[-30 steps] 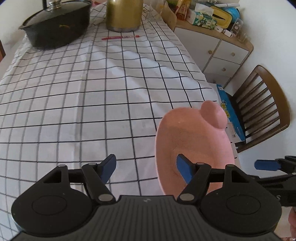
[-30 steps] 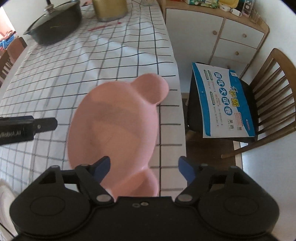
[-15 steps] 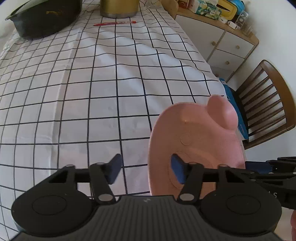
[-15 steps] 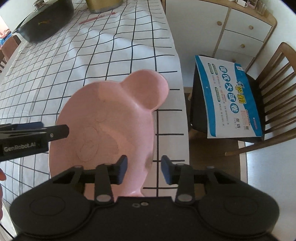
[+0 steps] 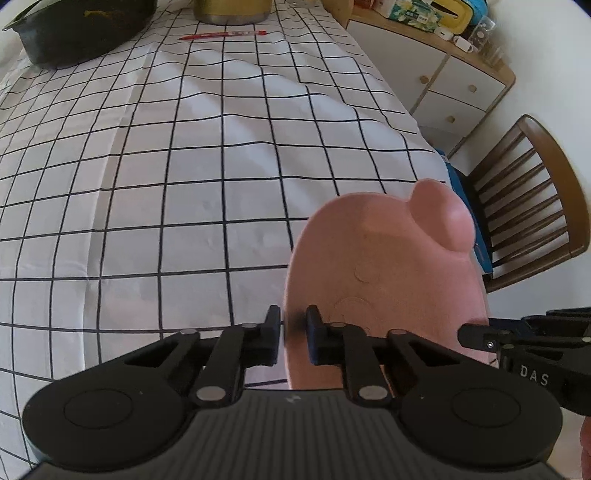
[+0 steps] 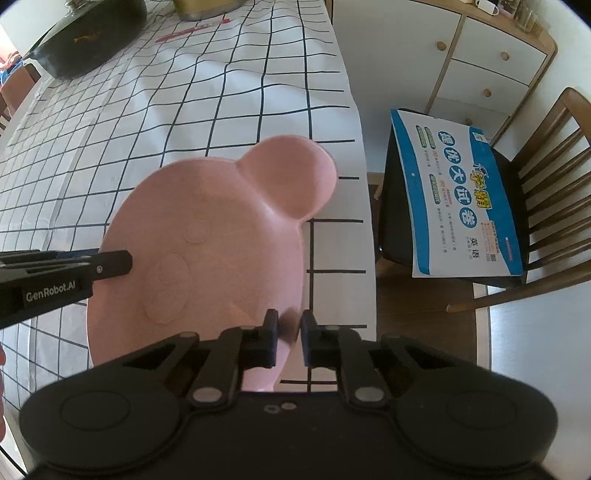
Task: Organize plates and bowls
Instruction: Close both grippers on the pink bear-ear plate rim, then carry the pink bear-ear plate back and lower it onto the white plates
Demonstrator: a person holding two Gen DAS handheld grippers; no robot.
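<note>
A pink plate with round ears lies on the checked tablecloth, close to the table's right edge. My left gripper is closing, its pads pinching the plate's left rim. From the other side my right gripper is closing too, with the plate's right rim caught between its pads. In the right wrist view the left gripper reaches over the plate from the left. The right gripper shows at the plate's right side in the left wrist view.
A black lidded pot, a gold container and a red pen sit at the table's far end. Beside the table stands a wooden chair carrying a blue-and-white booklet. A drawer cabinet is behind it.
Both grippers came down toward the plate and their jaws went from wide apart to pinched on its rims, left on the left rim, right on the right.
</note>
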